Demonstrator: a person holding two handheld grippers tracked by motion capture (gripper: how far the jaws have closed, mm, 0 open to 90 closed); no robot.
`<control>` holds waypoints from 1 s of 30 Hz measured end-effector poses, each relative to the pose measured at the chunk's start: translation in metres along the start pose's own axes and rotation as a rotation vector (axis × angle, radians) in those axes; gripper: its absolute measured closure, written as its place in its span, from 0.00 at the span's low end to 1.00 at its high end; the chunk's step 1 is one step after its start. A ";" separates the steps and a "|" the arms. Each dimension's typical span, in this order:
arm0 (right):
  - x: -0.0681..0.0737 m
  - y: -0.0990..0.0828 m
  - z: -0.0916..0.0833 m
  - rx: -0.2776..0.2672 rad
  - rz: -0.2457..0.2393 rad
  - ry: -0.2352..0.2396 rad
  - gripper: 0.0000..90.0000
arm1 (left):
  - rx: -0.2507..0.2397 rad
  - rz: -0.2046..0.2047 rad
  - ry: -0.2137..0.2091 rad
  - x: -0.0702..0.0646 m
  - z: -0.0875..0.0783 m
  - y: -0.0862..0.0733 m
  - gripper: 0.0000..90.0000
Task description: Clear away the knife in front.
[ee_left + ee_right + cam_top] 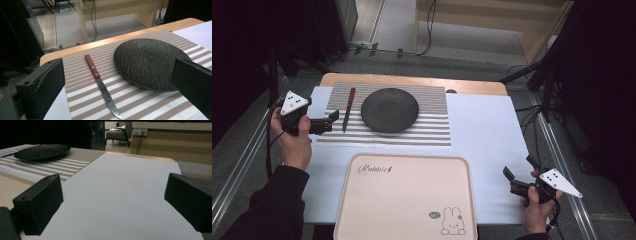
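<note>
Nearest the person lies a pink tray (pixel 404 200), empty, on the white sheet (pixel 482 135) covering the counter (pixel 412 80). Right of the tray, the right gripper (pixel 518 172) hovers over bare sheet, jaws spread wide, holding nothing. Farther off at the left, the left gripper (pixel 331 120) is likewise wide open, at the edge of the striped placemat (pixel 432 125), just beside the knife (pixel 348 109). The knife lies flat left of the dark plate (pixel 389 110), apart from it.

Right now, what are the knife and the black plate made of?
Knife: the handle looks like reddish-brown wood with two pale rivets; the blade looks like dull grey metal with a toothed edge. Plate: matt black, rough and pitted like slate or stoneware; the look leaves that open.
</note>
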State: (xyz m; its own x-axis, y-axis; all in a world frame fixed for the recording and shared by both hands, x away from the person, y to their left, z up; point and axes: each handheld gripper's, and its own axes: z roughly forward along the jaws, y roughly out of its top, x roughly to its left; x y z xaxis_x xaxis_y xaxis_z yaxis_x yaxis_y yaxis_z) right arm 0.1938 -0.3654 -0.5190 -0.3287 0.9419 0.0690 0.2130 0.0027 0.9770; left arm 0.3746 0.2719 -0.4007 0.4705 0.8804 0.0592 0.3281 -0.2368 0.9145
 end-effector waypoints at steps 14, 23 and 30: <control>0.002 0.000 0.001 0.018 -0.018 -0.014 0.01 | 0.079 -0.041 0.009 0.022 0.035 0.017 0.00; 0.003 0.001 0.002 0.024 -0.021 -0.013 0.01 | 0.171 -0.082 0.019 0.037 0.066 0.023 0.00; 0.003 0.001 0.002 0.027 -0.020 -0.012 0.01 | 0.274 -0.120 0.018 0.042 0.093 0.023 0.04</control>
State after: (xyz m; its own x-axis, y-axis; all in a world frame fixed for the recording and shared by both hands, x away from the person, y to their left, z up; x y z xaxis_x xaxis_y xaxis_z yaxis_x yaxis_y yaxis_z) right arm 0.1952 -0.3622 -0.5188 -0.3218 0.9456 0.0467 0.2309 0.0306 0.9725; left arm 0.4783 0.2654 -0.4149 0.4011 0.9154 -0.0334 0.5902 -0.2304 0.7737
